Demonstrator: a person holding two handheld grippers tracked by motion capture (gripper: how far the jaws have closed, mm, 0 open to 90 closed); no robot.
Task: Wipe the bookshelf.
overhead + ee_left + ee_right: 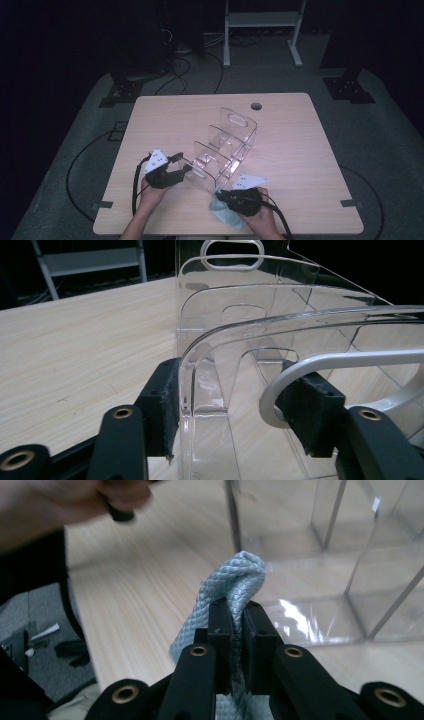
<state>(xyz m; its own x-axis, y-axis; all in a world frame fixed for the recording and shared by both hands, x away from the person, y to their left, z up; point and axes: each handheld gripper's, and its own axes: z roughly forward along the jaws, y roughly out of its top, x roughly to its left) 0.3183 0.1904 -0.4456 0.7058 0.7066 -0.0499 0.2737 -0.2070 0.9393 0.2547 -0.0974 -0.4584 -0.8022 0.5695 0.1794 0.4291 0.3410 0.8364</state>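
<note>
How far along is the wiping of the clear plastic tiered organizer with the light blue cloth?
Early, it seems. Done: the right gripper is shut on the light blue woven cloth, bunched near the clear plastic tiered organizer. In hand: the left gripper straddles the organizer's front wall, one pad at the wall, the other at its grey handle loop. Left: the cloth is not yet on the plastic, so wiping has not visibly begun.
</note>
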